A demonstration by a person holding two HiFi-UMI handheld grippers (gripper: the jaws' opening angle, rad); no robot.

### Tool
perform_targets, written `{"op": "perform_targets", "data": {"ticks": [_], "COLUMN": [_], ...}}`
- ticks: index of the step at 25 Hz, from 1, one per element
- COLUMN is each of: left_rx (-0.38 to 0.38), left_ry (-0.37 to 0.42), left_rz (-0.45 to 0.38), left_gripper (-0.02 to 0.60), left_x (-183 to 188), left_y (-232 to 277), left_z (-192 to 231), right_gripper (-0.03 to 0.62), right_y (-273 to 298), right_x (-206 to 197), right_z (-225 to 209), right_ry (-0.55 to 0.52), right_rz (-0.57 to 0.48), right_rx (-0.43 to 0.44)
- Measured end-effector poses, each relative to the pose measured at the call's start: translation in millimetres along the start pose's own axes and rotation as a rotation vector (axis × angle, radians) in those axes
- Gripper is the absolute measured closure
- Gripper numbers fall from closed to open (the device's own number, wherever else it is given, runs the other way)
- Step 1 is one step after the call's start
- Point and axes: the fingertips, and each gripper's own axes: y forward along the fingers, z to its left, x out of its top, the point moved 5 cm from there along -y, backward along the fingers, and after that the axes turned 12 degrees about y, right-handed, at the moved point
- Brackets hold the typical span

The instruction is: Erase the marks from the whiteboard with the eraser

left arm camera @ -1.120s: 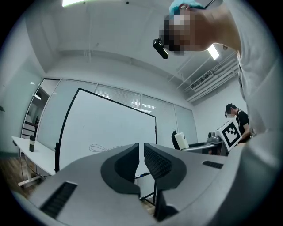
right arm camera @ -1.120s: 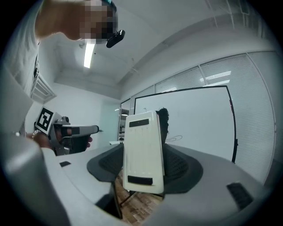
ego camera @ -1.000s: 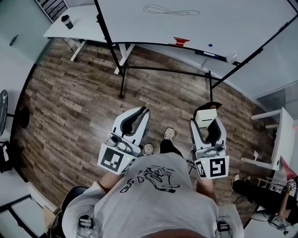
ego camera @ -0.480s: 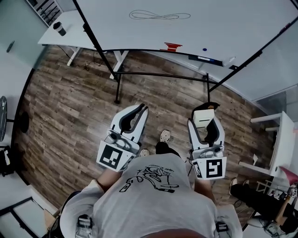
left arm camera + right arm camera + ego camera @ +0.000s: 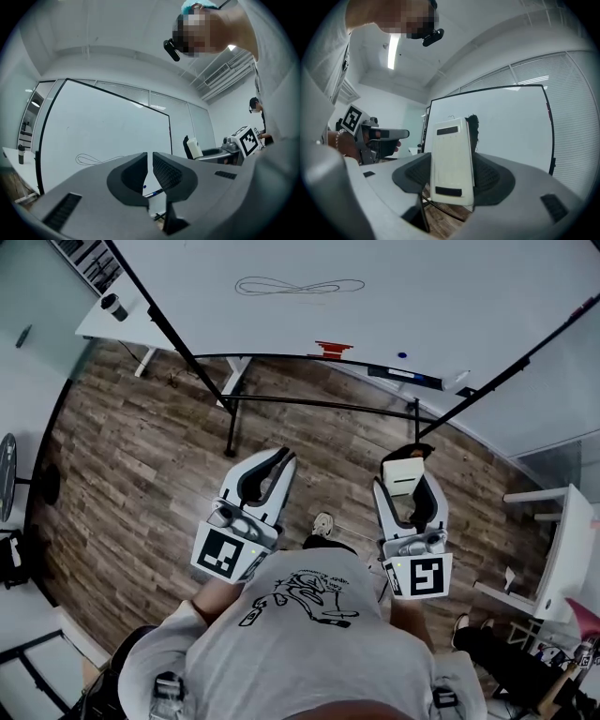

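The whiteboard [image 5: 394, 296] stands ahead on a black-framed stand, with a thin looping scribble [image 5: 298, 285] drawn at its upper left; that scribble [image 5: 96, 159] also shows in the left gripper view. My right gripper [image 5: 410, 476] is shut on a cream eraser [image 5: 409, 474], held upright between the jaws; in the right gripper view the eraser [image 5: 451, 161] fills the middle. My left gripper [image 5: 284, 459] is shut with nothing in it, its jaws nearly touching [image 5: 151, 161]. Both grippers hang over the wooden floor, well short of the board.
A red item [image 5: 333, 347] and markers [image 5: 405, 375] lie on the board's tray. A white table [image 5: 122, 322] with a dark cup [image 5: 114, 307] stands at the far left. Another white table [image 5: 553, 549] and a seated person [image 5: 506, 652] are at the right. The stand's black crossbar [image 5: 319, 404] is ahead.
The whiteboard and its stand have drawn nearer and shifted left in the head view as I walk forward. Both grippers keep their pose; the eraser stays held.
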Motion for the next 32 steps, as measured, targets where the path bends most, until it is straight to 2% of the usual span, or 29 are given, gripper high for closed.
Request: {"op": "perform_targets", "data": {"ticks": [8, 16, 26, 32], "left_rx": [0.046, 0.065, 0.083, 0.06], "left_ry": [0.002, -0.004, -0.003, -0.021], "left_rz": [0.005, 0.035, 0.042, 0.007], "left_gripper": [0.532, 0.532, 0.532, 0.534], "left_x": [-3.4, -11.7, -20.1, -25.2], "left_y": [47.6, 66.0, 75.3, 90.6], "left_z": [-2.4, -10.2, 10.9, 32.3], "right_gripper": [0.321, 0.322, 0.321, 0.321], "right_y": [15.9, 30.3, 62.9, 94.5], "right_x": [-1.0, -3.1, -0.7, 2.8], "right_z": [-50.7, -77.5, -82.4, -81.8], "right_ry": [0.004, 0.016, 0.003, -0.029], "right_rz": [0.025, 0.023, 0.011, 0.014], "right_rx": [0.036, 0.055, 0.078, 0.091]}}
